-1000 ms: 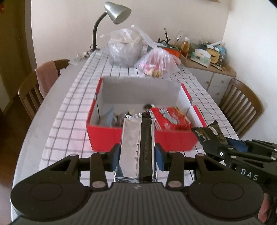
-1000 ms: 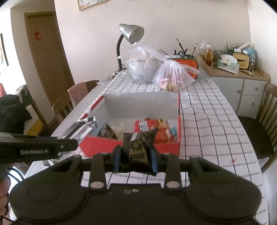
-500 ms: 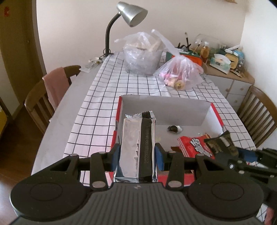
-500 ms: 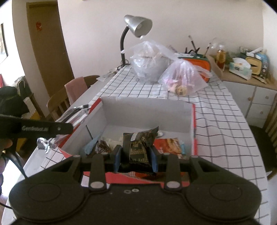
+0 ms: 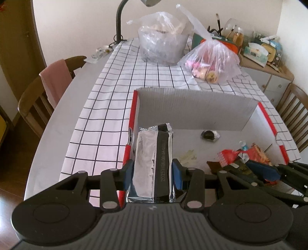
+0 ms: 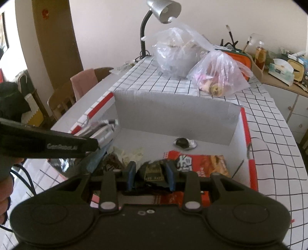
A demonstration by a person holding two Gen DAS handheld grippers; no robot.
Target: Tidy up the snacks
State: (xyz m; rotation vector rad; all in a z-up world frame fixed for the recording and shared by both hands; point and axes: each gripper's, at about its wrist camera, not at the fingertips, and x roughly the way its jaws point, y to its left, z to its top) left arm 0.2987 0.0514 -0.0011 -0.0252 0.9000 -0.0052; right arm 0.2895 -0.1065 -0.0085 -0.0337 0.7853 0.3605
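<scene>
My left gripper [image 5: 153, 173] is shut on a silver snack packet [image 5: 146, 153] with a black stripe, held over the near left corner of the red box [image 5: 192, 109]. The packet's far end tilts into the box. My right gripper [image 6: 151, 176] is shut on a small dark packet [image 6: 152, 170], low inside the box [image 6: 173, 115] just above the snacks lying there. A red snack bag [image 6: 202, 163], a small dark wrapped sweet [image 6: 182, 142] and pale wrappers [image 6: 130, 152] lie on the box floor. Each gripper shows in the other's view: the left gripper [image 6: 92, 143] and the right gripper [image 5: 248, 166].
Two clear plastic bags [image 5: 163, 46] [image 5: 211, 59] and a desk lamp [image 6: 163, 11] stand on the checked tablecloth [image 5: 107, 115] beyond the box. Wooden chairs [image 5: 38, 100] [image 5: 296, 119] flank the table. A cluttered sideboard [image 5: 265, 57] is at the back right.
Both grippers have moved forward and down with their packets. The silver packet now hangs over the box's left corner, and the dark packet has sunk inside the box.
</scene>
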